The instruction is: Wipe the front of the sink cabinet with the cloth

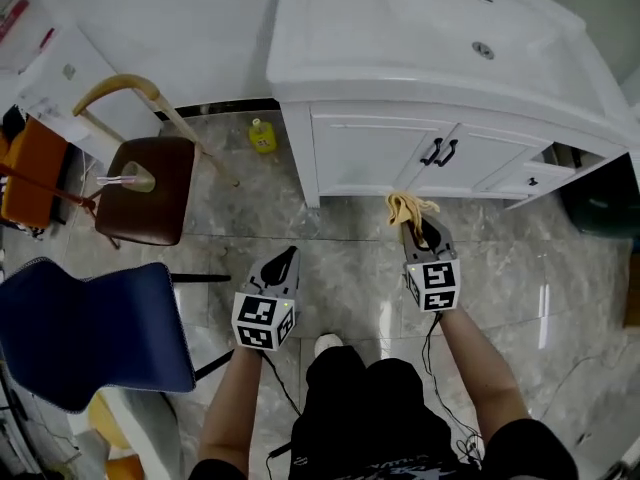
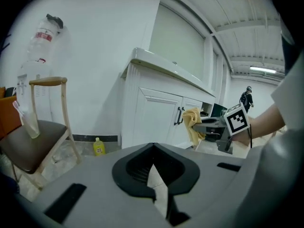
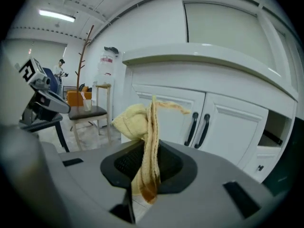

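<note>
Down by the foot of the cabinet [image 1: 380,153], the cloth [image 1: 408,208] is pinched in the right gripper [image 1: 417,230]. It is bunched and stands up past the jaws, close to the white front but not seen to touch it. The left gripper [image 1: 285,260] is held low over the floor [image 1: 340,238], jaws pressed together on nothing. For a clean wipe, the wad should first be pushed flat against the front, then drawn across in overlapping passes from the top downward. The handles [image 1: 438,152] are best skirted so the loose corner is not snagged.
</note>
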Available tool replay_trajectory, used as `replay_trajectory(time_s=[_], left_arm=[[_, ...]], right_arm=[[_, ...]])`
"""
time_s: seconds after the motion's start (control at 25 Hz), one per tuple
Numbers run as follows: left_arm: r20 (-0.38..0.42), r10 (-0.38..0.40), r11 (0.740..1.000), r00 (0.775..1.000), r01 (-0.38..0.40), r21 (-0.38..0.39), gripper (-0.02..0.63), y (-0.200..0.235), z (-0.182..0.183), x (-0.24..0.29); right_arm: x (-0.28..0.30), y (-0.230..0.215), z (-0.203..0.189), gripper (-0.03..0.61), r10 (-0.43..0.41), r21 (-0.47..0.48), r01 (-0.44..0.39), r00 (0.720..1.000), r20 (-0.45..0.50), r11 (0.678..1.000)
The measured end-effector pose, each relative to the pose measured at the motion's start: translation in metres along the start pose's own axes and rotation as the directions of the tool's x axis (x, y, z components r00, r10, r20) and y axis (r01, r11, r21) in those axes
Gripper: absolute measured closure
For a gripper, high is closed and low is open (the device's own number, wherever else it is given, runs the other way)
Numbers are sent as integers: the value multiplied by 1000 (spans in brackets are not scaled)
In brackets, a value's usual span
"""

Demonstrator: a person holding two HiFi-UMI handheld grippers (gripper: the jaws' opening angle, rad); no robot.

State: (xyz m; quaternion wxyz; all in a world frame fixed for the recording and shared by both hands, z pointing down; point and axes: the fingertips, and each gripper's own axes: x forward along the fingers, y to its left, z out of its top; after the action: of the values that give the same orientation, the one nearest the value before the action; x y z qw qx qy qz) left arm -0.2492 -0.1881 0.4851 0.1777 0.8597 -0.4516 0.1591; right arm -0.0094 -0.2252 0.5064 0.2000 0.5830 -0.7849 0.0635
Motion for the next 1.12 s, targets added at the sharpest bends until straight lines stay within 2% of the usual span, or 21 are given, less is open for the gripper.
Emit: replay_trajectory(time_s=[0.2,0.4,0.6,0.8,0.96,1.12], left_arm=[[-35,-17,999,999,16,-48,600,-14,75,-55],[-41,-4,994,999,-1,-113,600,-6,155,-111],[-55,0,992,999,-7,-128,600,-4,201,-138],[-9,36,986,999,-37,-162,600,-5,234,-149],[19,92,983,996,-88,-160,600,-20,255,-156],[48,178,973,983,-168,-157,600,-54,267,-166]], right_arm=[[-43,4,105,495,31,-5,-31,999,-36,999],[-66,3,219,494,7,39,-5,999,-39,999],[-75,-1,297,494,-13,101,13,1000,-5,995],[-91,4,334,493,45,117,-49,998,38,992],[-112,-8,342,494,98,138,-104,994,50,985],[-136,-37,339,494,155,159,-166,985,77,973]])
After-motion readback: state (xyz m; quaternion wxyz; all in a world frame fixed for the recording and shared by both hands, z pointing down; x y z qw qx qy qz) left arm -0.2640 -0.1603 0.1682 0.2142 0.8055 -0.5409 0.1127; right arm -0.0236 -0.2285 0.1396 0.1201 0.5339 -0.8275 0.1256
